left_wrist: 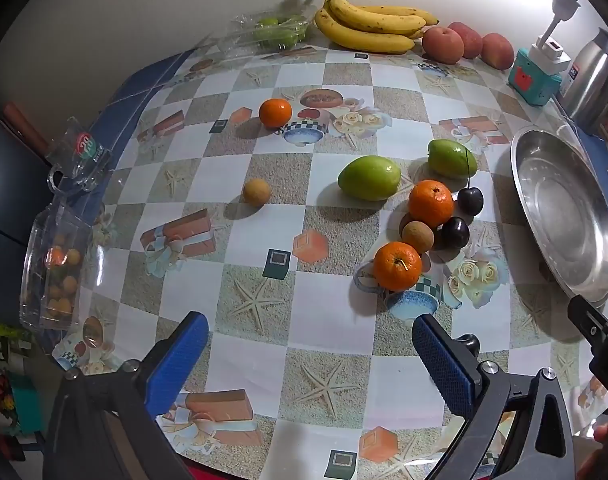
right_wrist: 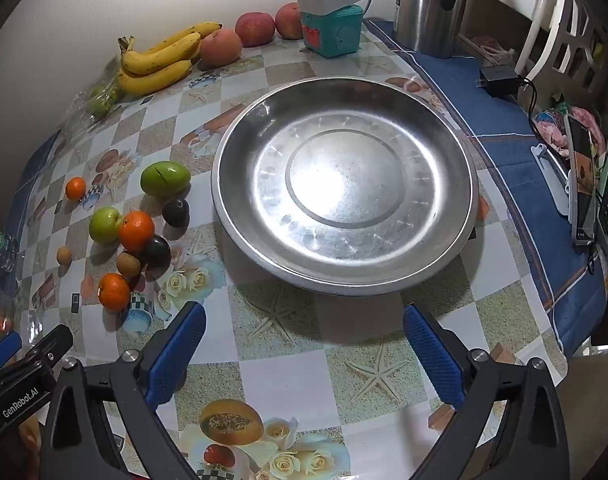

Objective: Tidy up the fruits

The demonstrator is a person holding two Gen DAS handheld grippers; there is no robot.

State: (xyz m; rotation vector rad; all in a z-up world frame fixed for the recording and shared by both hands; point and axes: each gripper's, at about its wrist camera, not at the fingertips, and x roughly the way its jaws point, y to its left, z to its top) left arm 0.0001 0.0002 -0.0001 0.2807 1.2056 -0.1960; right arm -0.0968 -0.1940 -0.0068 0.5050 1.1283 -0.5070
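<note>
A patterned tablecloth [right_wrist: 304, 372] covers the table, and on its right part sits a wide steel basin [right_wrist: 344, 264] with nothing in it. At the far edge lie a bunch of bananas [left_wrist: 368, 24] and three peaches [left_wrist: 444, 44]. Left of the basin cluster two green fruits [left_wrist: 370, 178], tangerines [left_wrist: 398, 266], dark cherries [left_wrist: 455, 232] and a brown longan [left_wrist: 418, 236]; another tangerine and longan lie apart. The left gripper [left_wrist: 310, 354] and right gripper [right_wrist: 304, 348] hover above the cloth, jaws spread wide, holding nothing.

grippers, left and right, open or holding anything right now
left gripper: open, holding nothing.
right gripper: open, holding nothing.
</note>
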